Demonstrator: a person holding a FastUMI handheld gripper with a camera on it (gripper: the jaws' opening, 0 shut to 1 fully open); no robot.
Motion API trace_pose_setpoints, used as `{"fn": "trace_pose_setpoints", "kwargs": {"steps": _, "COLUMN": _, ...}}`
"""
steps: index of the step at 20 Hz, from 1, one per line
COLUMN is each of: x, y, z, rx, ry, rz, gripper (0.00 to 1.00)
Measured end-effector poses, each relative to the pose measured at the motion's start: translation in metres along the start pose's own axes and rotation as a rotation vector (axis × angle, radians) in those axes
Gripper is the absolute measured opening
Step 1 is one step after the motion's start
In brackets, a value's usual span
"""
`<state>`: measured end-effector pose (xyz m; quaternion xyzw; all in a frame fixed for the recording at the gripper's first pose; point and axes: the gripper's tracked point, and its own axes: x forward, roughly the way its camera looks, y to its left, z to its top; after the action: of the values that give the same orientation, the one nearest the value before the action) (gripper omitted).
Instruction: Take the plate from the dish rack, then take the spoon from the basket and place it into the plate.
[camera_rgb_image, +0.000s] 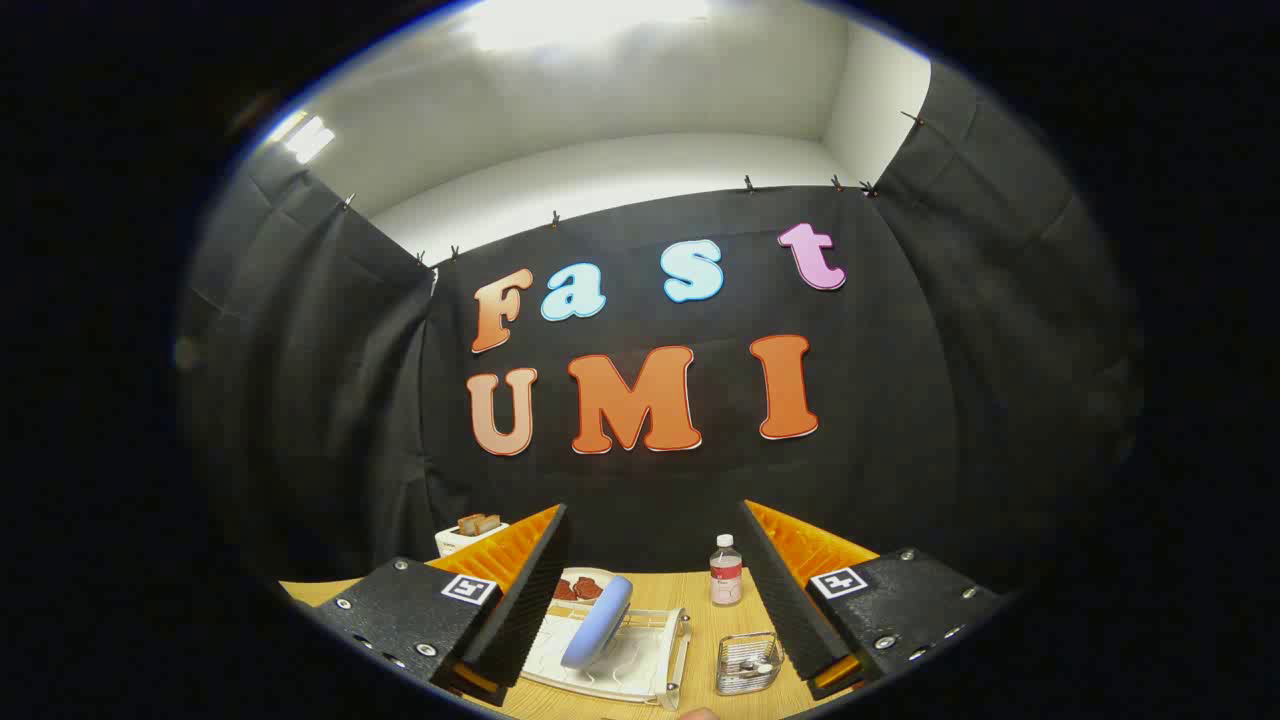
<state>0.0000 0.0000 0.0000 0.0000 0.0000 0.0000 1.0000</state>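
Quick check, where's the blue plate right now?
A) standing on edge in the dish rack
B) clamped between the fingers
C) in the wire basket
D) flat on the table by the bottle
A: the plate stands on edge in the dish rack, ahead of the open gripper, whose fingers touch nothing; the basket sits beside the rack, the bottle beyond it.

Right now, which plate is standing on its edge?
The blue plate in the dish rack, between the open gripper fingers; the white plate beyond lies flat.
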Motion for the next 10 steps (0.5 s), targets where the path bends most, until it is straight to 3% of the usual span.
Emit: {"fn": "trace_pose_setpoints", "kwargs": {"steps": 10, "x": 0.0068, "y": 0.0039, "z": -0.0074, "rx": 0.019, "ry": 0.041, "rz": -0.003, "gripper": 0.98}}
